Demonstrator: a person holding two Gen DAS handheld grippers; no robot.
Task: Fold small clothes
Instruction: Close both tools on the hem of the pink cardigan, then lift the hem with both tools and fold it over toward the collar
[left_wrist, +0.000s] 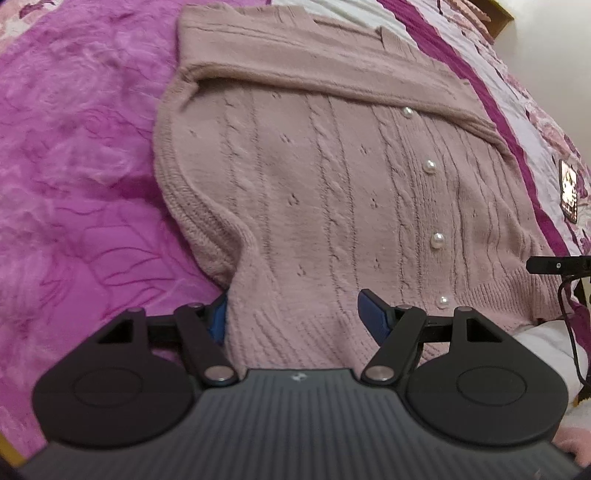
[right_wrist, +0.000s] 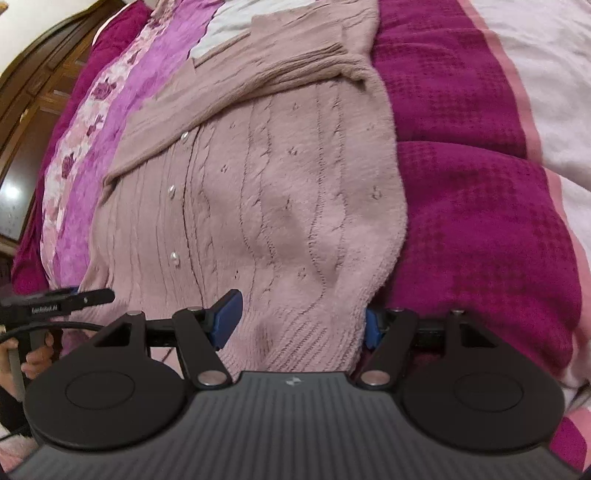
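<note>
While the cardigan (left_wrist: 332, 177) lies flat on the pink blanket (left_wrist: 74, 155), sleeves folded across its chest, both grippers straddle its hem corners: left gripper (left_wrist: 295, 317) and right gripper (right_wrist: 299, 321) spread, pinching nothing. A magenta quilt (right_wrist: 480, 206) borders its right edge.

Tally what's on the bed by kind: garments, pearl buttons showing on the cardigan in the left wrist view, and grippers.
Cardigan: 1
Pearl buttons: 4
Grippers: 2, left gripper and right gripper
Total: 7
</note>
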